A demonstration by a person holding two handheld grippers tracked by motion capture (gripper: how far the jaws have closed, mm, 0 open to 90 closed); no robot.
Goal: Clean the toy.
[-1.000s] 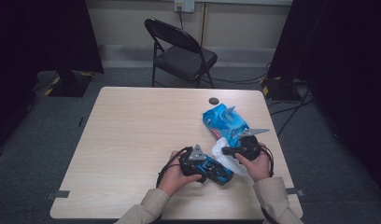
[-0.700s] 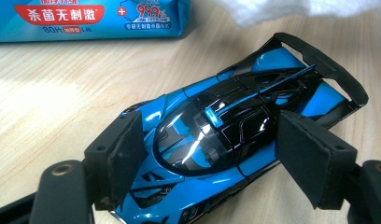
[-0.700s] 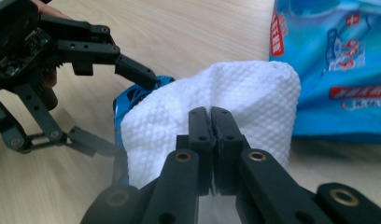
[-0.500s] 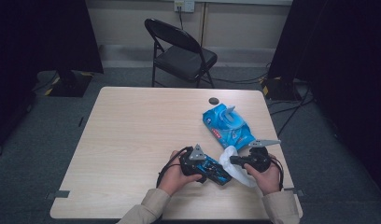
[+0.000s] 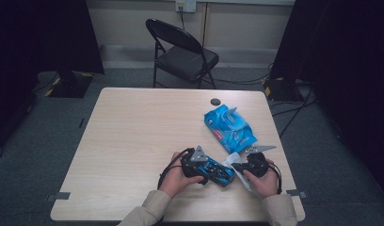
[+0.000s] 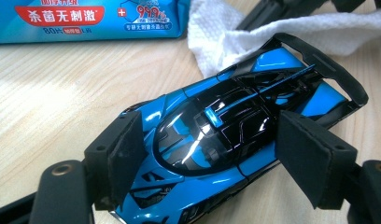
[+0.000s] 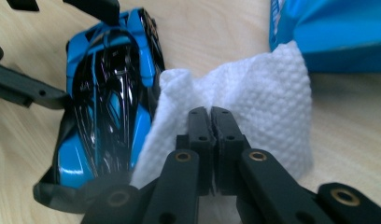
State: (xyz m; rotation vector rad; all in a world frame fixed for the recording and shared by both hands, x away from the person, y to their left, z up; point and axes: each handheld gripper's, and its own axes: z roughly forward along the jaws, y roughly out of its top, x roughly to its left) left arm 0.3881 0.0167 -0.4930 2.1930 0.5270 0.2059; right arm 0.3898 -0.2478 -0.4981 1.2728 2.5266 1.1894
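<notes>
The left gripper (image 6: 212, 154) clamps its foam pads on the flanks of a glossy blue-and-black toy car (image 6: 235, 126) lying on the pale wood-grain table (image 5: 133, 141). Just beside it, the right gripper (image 7: 211, 119) is pressed together, pinching a dimpled white wipe (image 7: 254, 107) that touches the car's side. Beyond both lies a crinkled blue wipes pack (image 5: 230, 128).

left tongs (image 6: 212, 154) spread wide, hand low; right tongs (image 7: 210, 116) pressed together, seemingly touching the left.
</notes>
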